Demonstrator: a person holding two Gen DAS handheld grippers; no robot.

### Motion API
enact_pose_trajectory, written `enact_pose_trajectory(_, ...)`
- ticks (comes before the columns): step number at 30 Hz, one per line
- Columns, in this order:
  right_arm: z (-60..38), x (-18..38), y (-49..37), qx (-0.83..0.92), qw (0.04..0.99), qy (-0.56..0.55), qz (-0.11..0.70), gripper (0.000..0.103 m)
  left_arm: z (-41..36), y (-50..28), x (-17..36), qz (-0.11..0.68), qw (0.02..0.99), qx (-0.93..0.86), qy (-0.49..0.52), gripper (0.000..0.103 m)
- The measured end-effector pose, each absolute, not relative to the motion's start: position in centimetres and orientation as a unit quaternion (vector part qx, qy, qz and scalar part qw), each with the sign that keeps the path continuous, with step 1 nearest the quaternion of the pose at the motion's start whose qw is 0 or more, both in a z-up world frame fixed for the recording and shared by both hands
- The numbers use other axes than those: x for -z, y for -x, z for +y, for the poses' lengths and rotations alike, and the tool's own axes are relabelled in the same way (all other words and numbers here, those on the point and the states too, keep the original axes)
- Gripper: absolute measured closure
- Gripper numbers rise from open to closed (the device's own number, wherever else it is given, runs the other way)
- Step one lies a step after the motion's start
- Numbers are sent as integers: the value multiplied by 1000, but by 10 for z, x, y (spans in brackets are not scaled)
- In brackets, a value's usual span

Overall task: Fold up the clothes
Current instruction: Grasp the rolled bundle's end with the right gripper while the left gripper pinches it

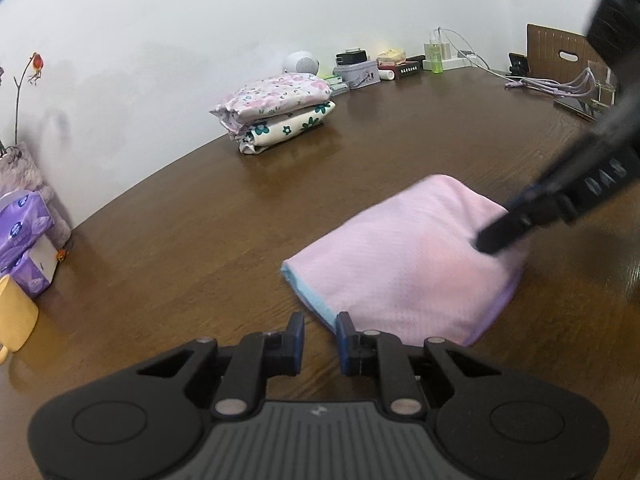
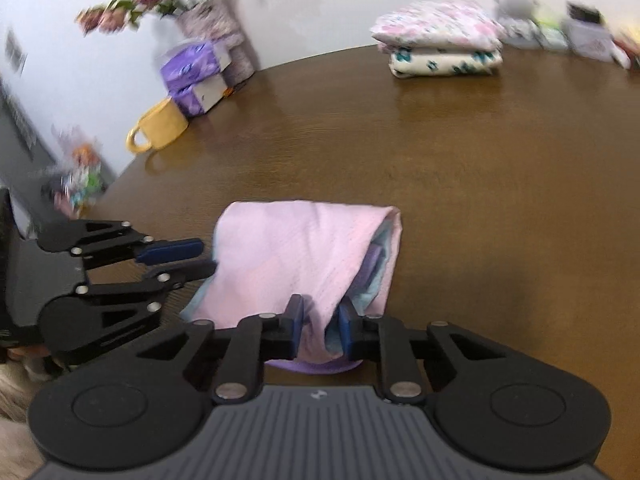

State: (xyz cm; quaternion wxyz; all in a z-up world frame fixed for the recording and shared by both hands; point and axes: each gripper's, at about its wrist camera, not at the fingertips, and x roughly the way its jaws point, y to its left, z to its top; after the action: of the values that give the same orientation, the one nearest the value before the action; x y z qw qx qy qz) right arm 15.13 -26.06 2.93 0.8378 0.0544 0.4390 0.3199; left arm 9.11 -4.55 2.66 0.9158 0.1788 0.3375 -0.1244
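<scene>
Where the left wrist view looks out: dark brown wooden table (image 1: 224,216), white wall (image 1: 200,20) behind. Far side: two folded floral garments (image 1: 276,110) stacked, beyond them a clutter of boxes, bottles and cables. At the left edge, purple tissue packs (image 1: 24,236) and part of a yellow mug (image 1: 14,316). Folded pink cloth (image 1: 404,264), blue-trimmed on its near-left edge, lying flat on the table just ahead and right of the left gripper (image 1: 320,338); fingers slightly apart, nothing between them, right fingertip just beside the cloth's corner. Right gripper (image 1: 494,240) reaching in from the upper right, tip on the cloth's far right part; blurred, so cannot tell how the jaws stand.

From the right wrist view: same table (image 2: 480,168), yellow mug (image 2: 160,128) and tissue packs (image 2: 196,76) along the left wall, blurred flowers above, floral stack (image 2: 440,46) at the far edge. Pink cloth (image 2: 296,252) straight ahead, its near edge bunched up and pinched between the right gripper (image 2: 320,330) fingers. Left gripper (image 2: 192,258) at the left, tips against the cloth's left edge, fingers parted, holding nothing.
</scene>
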Motion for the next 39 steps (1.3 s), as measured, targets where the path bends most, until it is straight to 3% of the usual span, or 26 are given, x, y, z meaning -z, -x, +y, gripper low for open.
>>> enact_pose_trajectory(11,-282,-15,-133,-282,846,-166,422,83,-28,-89,-26,333,919,130,-166,86)
enact_pose_trajectory(16,-281,-14,-136,-268,856,-147,418,83,-25,-81,-33,323,927,123,-147,86)
enact_pose_trajectory(18,-278,-10,-137,-265,856,-135,423,83,-24,-78,-35,324,928,126,-137,80)
enact_pose_trajectory(20,-276,-12,-135,-267,858,-128,419,83,-21,-75,-37,325,930,128,-116,62)
enact_pose_trajectory(21,-276,-13,-134,-268,859,-124,418,82,-19,-73,-39,326,931,129,-102,58)
enact_pose_trajectory(22,-276,-15,-132,-269,861,-123,414,72,-15,-72,-41,325,933,131,-80,49)
enact_pose_trajectory(23,-278,-19,-130,-271,863,-124,407,53,-10,-71,-44,324,935,133,-55,38)
enact_pose_trajectory(26,-283,-31,-121,-267,879,-114,379,20,4,-67,-50,319,937,141,27,13)
enact_pose_trajectory(29,-287,-36,-115,-267,885,-112,364,3,17,-63,-51,319,928,156,114,8)
enact_pose_trajectory(33,-286,-32,-110,-264,885,-119,365,0,18,-57,-48,312,923,159,163,4)
enact_pose_trajectory(39,-284,-20,-112,-267,876,-147,374,0,8,-62,-47,329,924,141,133,2)
